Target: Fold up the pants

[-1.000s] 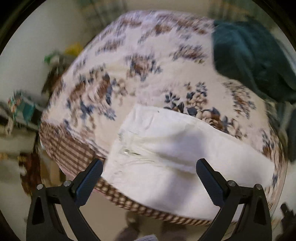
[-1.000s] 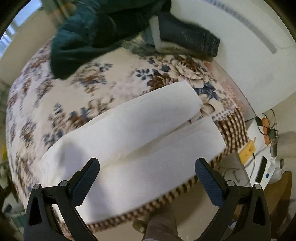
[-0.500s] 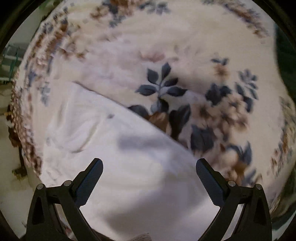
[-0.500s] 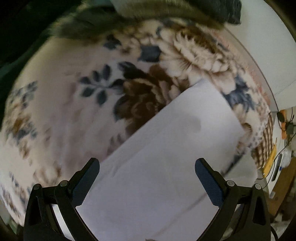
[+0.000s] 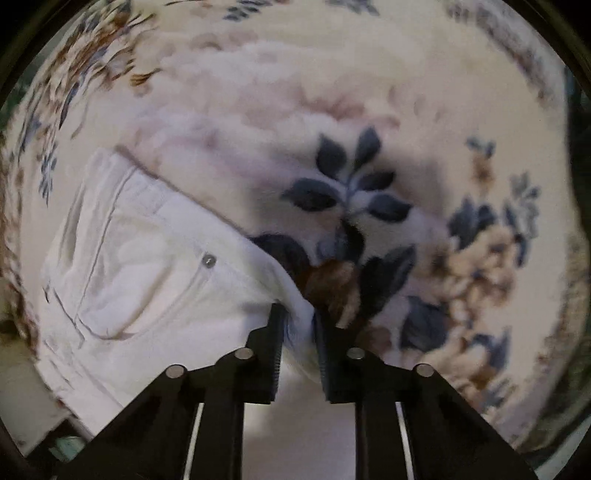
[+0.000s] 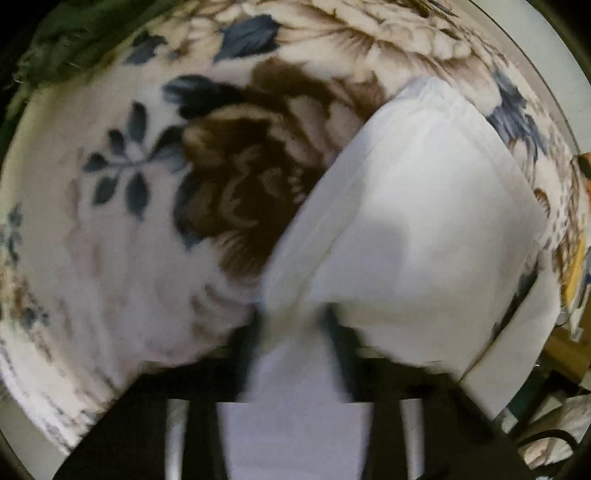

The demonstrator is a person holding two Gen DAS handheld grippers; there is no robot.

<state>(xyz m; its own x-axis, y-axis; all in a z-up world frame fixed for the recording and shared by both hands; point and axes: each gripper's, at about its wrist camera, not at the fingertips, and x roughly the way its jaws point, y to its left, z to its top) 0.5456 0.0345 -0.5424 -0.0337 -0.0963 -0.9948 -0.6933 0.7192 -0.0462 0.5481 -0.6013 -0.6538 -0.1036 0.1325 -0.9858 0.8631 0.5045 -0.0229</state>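
White pants (image 5: 147, 266) lie on a floral blanket (image 5: 369, 122). In the left wrist view I see the waist end with a pocket and a metal rivet (image 5: 209, 261). My left gripper (image 5: 298, 317) is shut on the far edge of the pants near the waist. In the right wrist view the folded white leg (image 6: 424, 229) lies over the blanket (image 6: 110, 258). My right gripper (image 6: 293, 317) is shut on the leg's far edge, which bunches between the blurred fingers.
A dark green garment (image 6: 74, 33) lies at the far left of the bed in the right wrist view. The bed's edge and floor clutter (image 6: 554, 369) show at the lower right.
Both grippers have dropped down close to the bed and closed from wide open onto the far edge of the white pants.
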